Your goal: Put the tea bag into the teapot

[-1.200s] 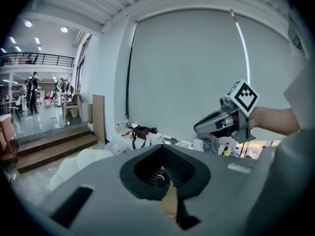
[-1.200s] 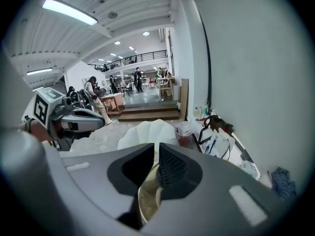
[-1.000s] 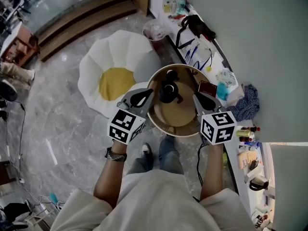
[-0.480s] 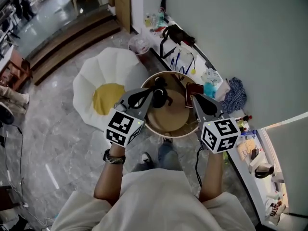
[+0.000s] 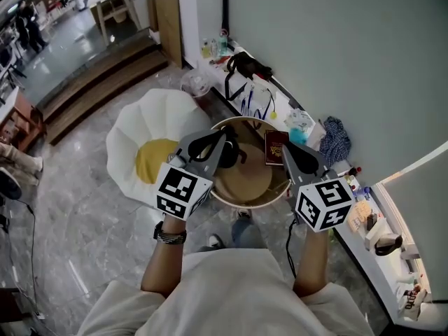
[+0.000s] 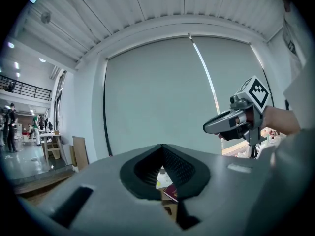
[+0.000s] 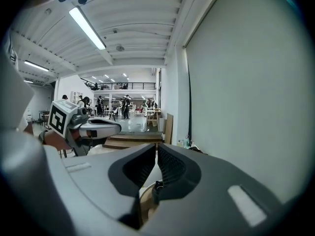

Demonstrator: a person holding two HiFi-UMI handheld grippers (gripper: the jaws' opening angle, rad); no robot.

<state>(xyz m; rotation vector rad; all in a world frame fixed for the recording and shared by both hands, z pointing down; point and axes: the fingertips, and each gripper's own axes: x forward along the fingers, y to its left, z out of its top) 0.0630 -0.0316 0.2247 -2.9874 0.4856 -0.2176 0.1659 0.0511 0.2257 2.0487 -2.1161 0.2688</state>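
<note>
A black teapot (image 5: 236,154) stands on a round wooden table (image 5: 246,200); my left gripper hides most of it. A dark red flat packet (image 5: 275,148) lies on the table's far right part and also shows low between the jaws as the packet (image 6: 171,193). My left gripper (image 5: 224,137) hovers above the table's left side with its jaws closed and nothing between them. Held over the right side, my right gripper (image 5: 286,150) has its pads together, also bare. Below the right gripper's (image 7: 156,150) pads a black teapot part (image 7: 156,187) peeks out.
A white and yellow egg-shaped cushion (image 5: 148,152) lies on the marble floor left of the table. A low ledge (image 5: 316,137) along the grey wall carries a black bag (image 5: 245,66), bottles and cloths. Wooden steps (image 5: 91,89) run at the far left.
The head view has shifted, so the table sits slightly higher and nearer the wall. Both grippers stay raised over the table; the left one now covers more of the teapot.
</note>
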